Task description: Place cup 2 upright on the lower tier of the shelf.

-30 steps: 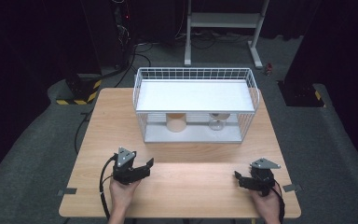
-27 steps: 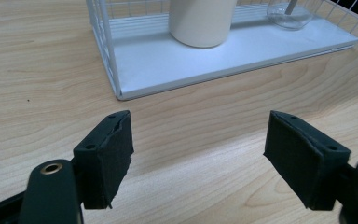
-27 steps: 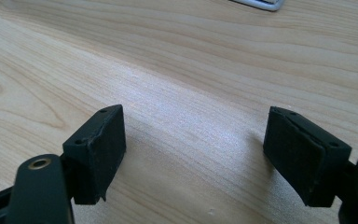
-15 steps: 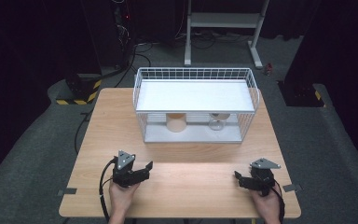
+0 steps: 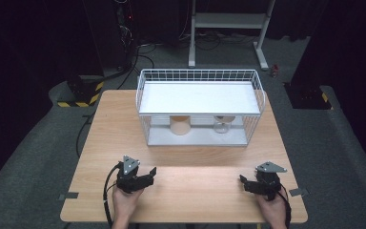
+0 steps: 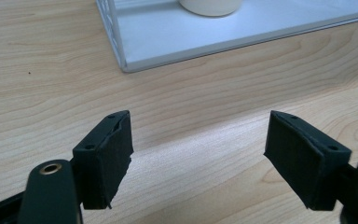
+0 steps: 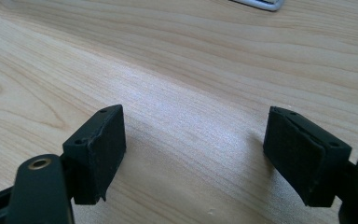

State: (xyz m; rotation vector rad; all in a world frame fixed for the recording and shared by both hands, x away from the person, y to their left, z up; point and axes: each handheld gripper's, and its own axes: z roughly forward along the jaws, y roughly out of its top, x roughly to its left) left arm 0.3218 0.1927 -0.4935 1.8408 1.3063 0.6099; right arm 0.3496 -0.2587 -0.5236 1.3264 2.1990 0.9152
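Note:
On the wooden table (image 5: pixel 114 129) stands a white wire rack (image 5: pixel 200 98) with a flat white shelf on top. Under the shelf, on the rack's base plate, are a cream cup (image 5: pixel 180 125) and a clear stemmed glass (image 5: pixel 221 125). My left gripper (image 5: pixel 148 175) rests near the table's front left, held by a hand, open with nothing between its pads. In the left gripper view the gripper (image 6: pixel 198 135) faces the rack's base corner (image 6: pixel 168 42) and the cup's bottom (image 6: pixel 209 4). My right gripper (image 5: pixel 244 184) lies at the front right, open and empty; the right gripper view has it (image 7: pixel 193 135) over bare wood.
Bare wood lies between the two grippers and the rack's front. Tape tabs mark the table's front corners (image 5: pixel 69 195). A cable trails from the left gripper (image 5: pixel 107 191) over the front edge. Beyond the table are a dark floor, cables and a white stand (image 5: pixel 228 21).

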